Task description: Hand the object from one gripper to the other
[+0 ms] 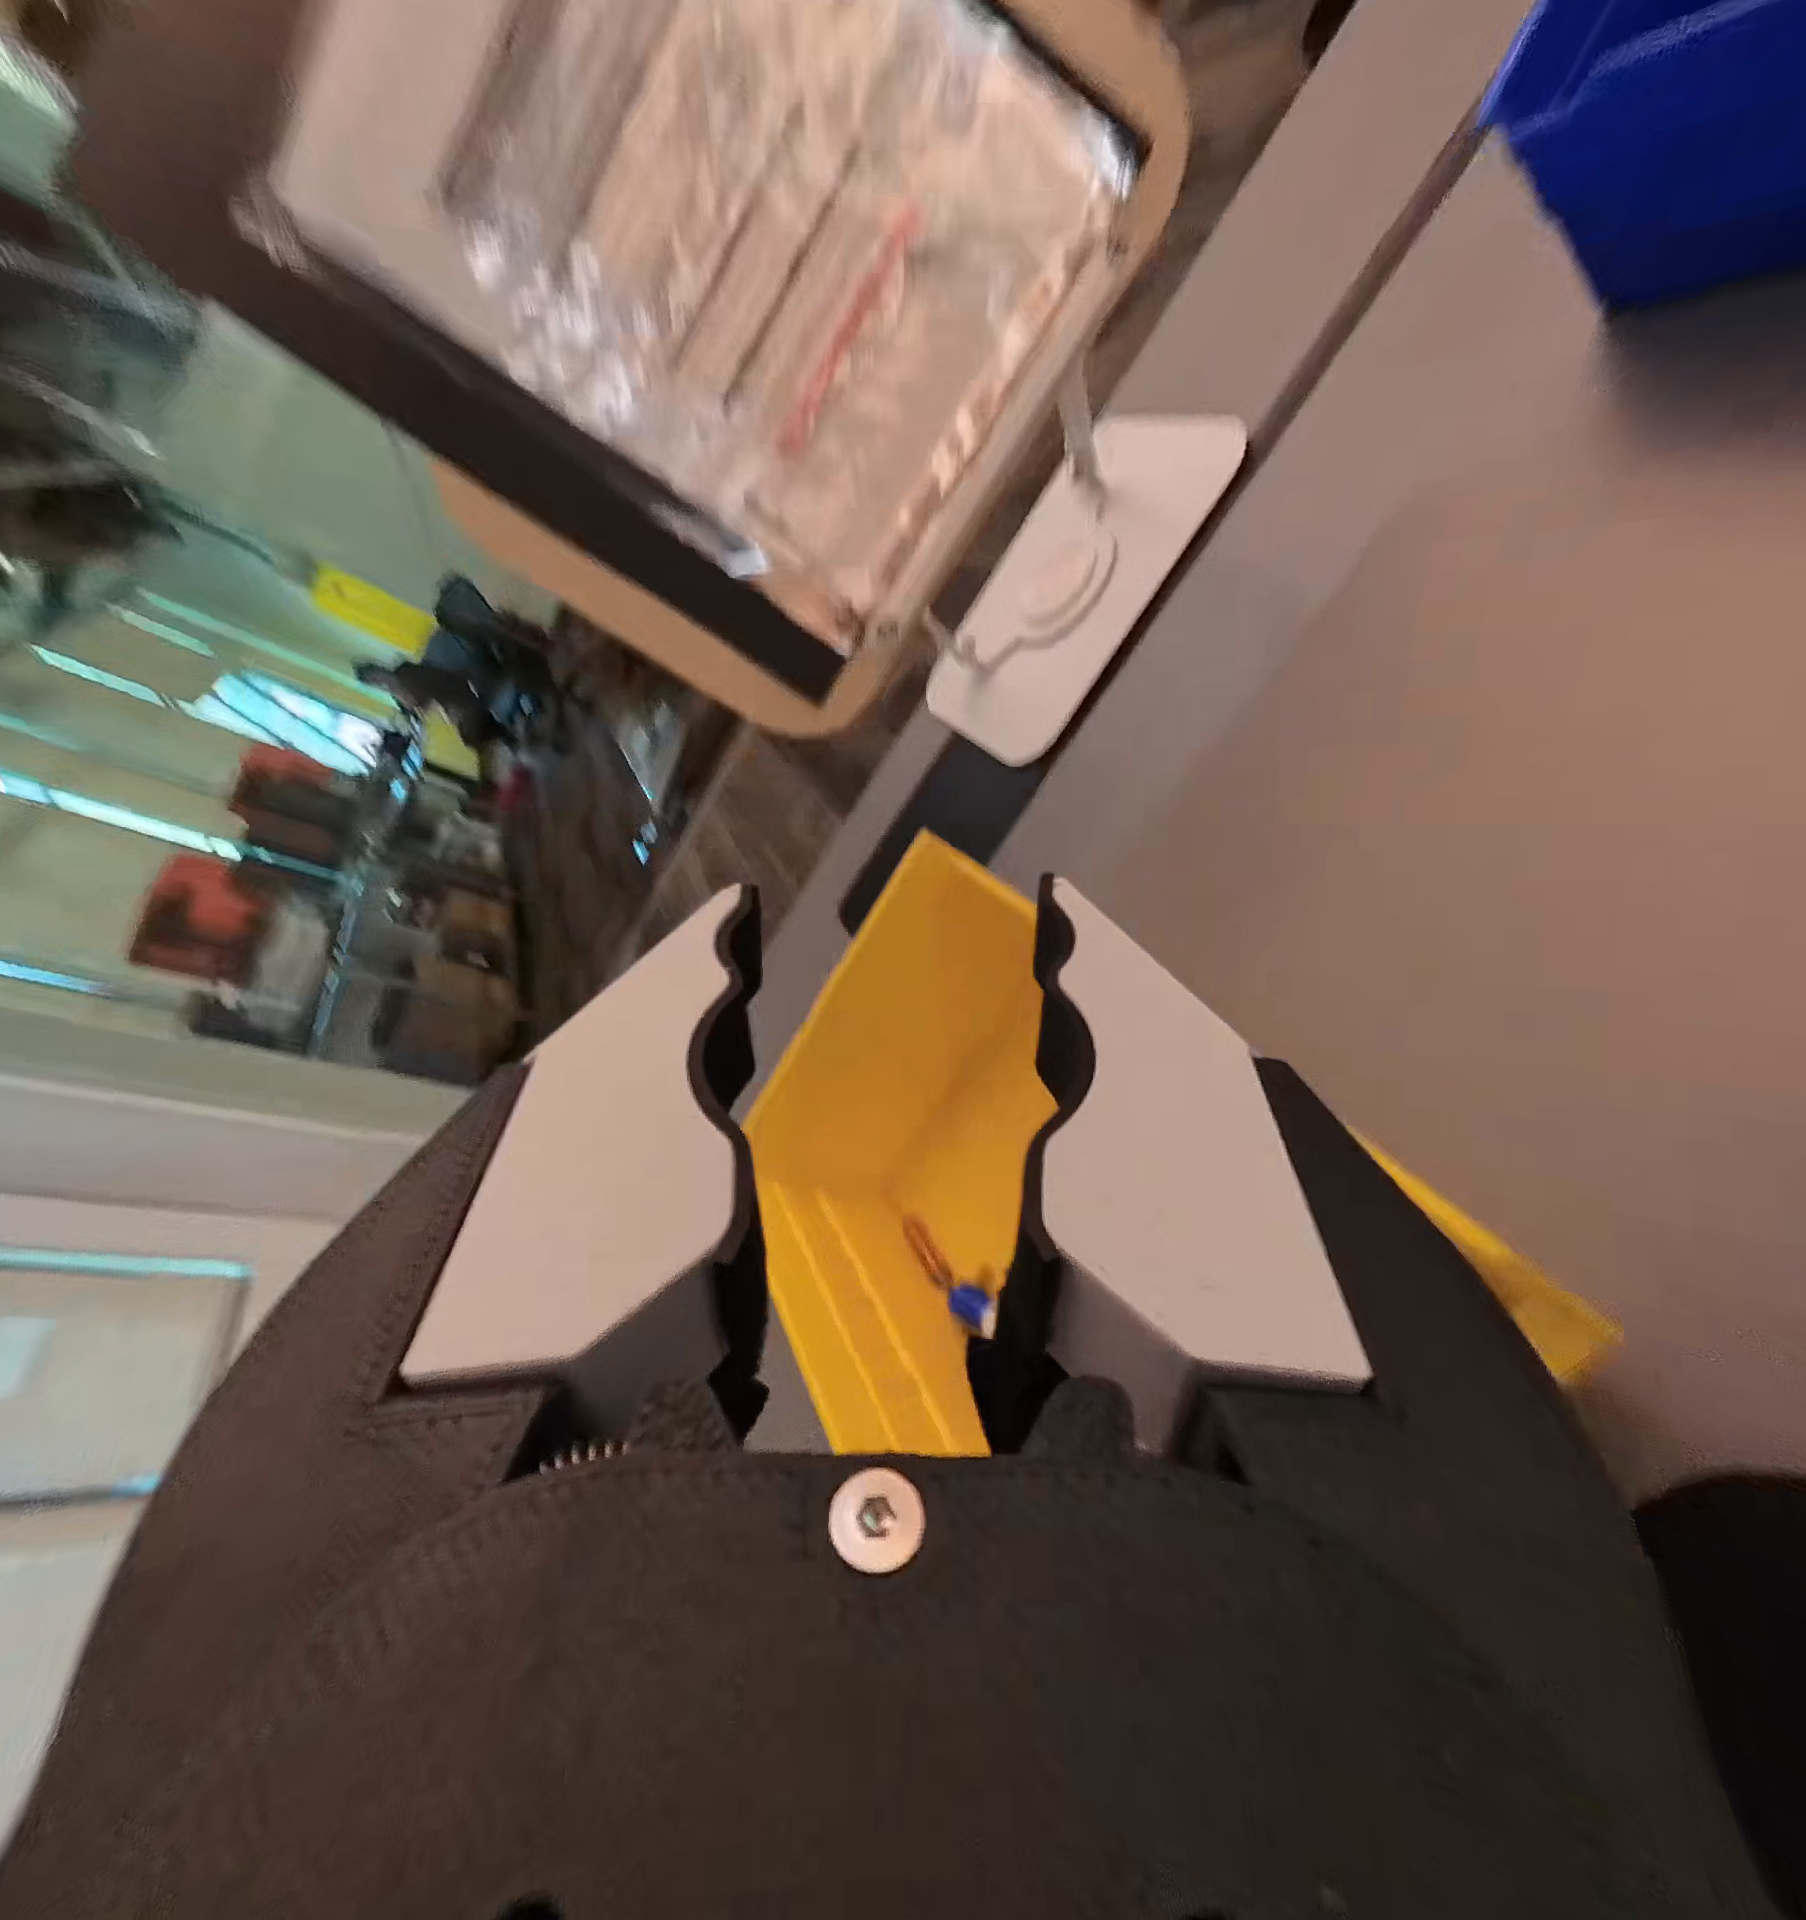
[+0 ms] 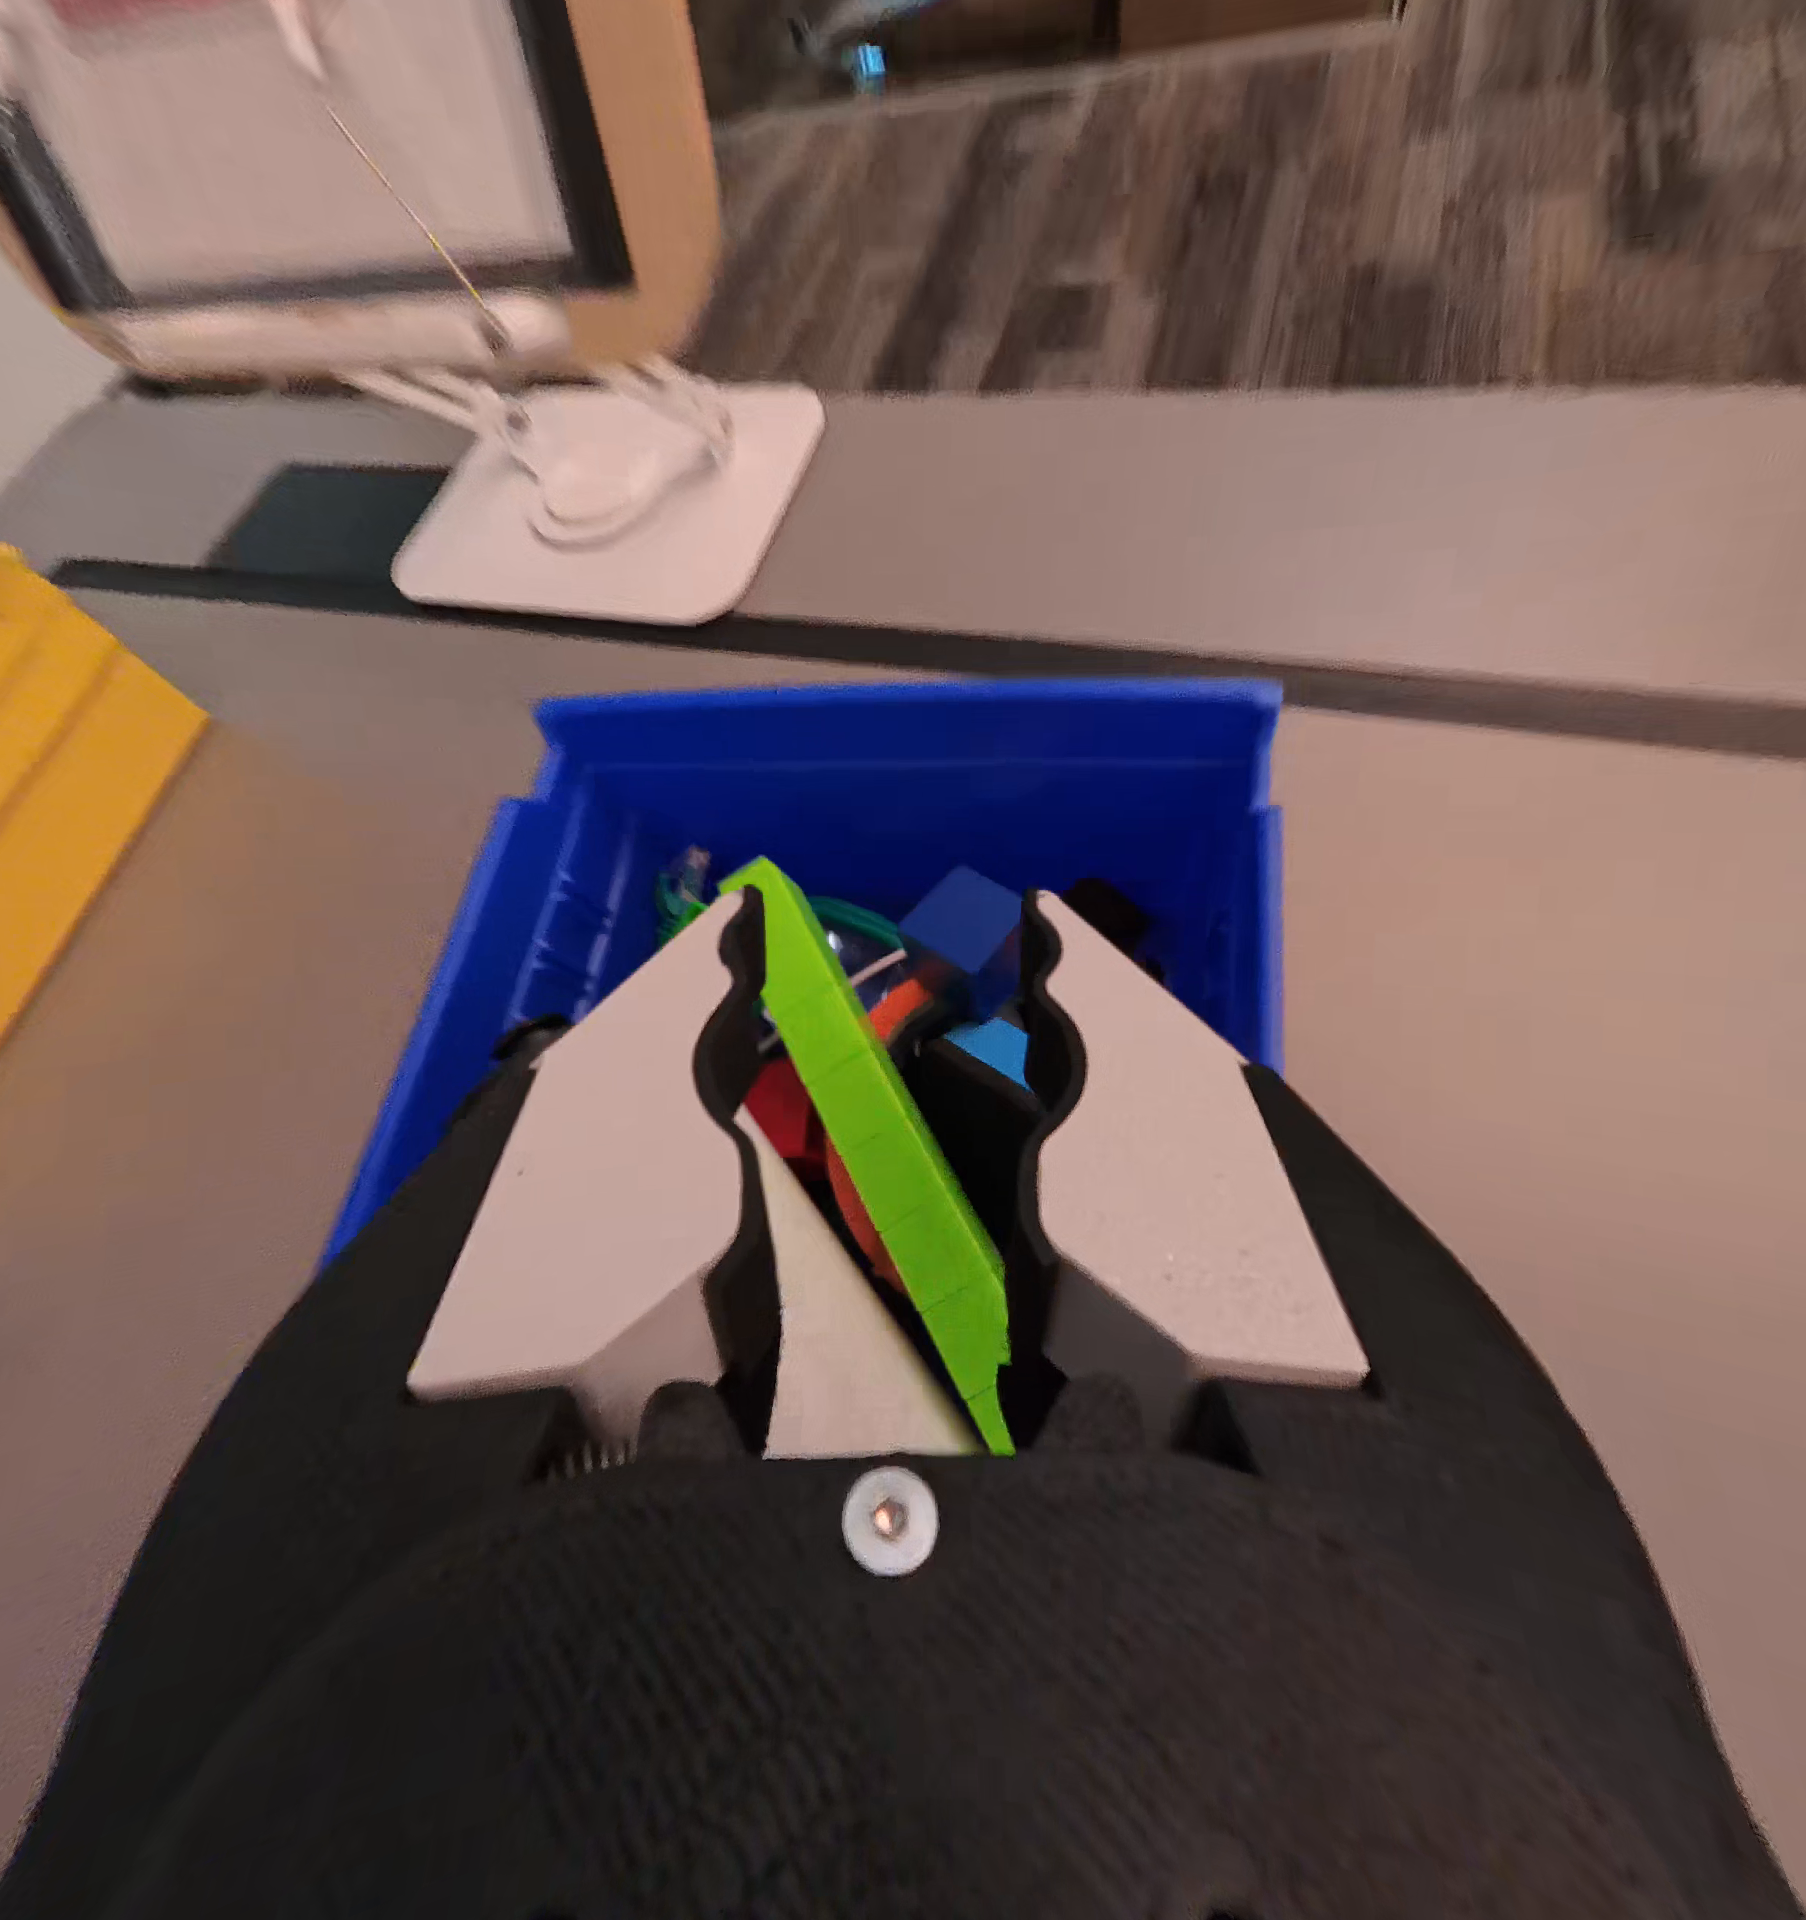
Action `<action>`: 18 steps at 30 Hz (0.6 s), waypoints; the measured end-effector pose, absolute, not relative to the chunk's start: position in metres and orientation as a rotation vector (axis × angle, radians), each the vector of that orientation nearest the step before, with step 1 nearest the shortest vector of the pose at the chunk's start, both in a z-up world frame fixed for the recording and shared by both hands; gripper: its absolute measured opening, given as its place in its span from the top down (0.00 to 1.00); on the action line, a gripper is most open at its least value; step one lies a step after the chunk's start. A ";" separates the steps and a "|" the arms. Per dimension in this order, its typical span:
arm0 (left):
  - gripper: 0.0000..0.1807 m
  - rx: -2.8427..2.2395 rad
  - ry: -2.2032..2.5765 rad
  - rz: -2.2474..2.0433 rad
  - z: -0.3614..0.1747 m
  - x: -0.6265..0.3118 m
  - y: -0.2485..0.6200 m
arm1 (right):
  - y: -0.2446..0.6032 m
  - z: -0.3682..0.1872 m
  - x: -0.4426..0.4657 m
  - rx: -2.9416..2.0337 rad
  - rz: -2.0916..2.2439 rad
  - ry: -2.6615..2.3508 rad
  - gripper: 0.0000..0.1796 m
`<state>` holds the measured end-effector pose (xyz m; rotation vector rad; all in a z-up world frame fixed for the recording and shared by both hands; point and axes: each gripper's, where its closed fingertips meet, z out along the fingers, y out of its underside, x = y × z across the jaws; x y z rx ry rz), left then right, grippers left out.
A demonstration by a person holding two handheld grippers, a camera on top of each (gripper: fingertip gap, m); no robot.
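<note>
- Left wrist view: left gripper jaws apart, holding nothing, over yellow bin with a small blue piece inside.
- Right wrist view: right gripper jaws apart around green flat piece, grip unclear; blue bin of mixed toys below.

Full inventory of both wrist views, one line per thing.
yellow bin: 1, yellow, on the table under the left gripper; small bits on its floor.
blue bin: 1, blue, on the table under the right gripper, full of mixed items.
green strip: 1, lime, slanting up out of the blue bin.
blue blocks: at least 2, in the blue bin.
monitor: 1, tan frame, white base, at the table's back.
table: 1, grey-tan.
left gripper: 1, black and grey, jaws open, empty.
right gripper: 1, same, jaws open over the blue bin.
</note>
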<state>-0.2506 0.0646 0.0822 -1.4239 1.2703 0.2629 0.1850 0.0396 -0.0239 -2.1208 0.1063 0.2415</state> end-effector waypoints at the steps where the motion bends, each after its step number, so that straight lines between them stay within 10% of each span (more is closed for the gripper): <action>1: 0.72 -1.490 1.263 0.258 0.074 -0.263 0.072 | 0.036 -0.009 0.184 -2.075 0.234 0.094 0.73; 9: 0.76 -2.186 1.179 0.211 -0.034 -0.351 0.116 | 0.013 0.069 0.155 -1.852 0.205 -0.035 0.73; 18: 0.79 -2.345 1.423 0.134 -0.092 -0.375 0.105 | 0.027 0.027 0.136 -2.038 0.150 -0.182 0.73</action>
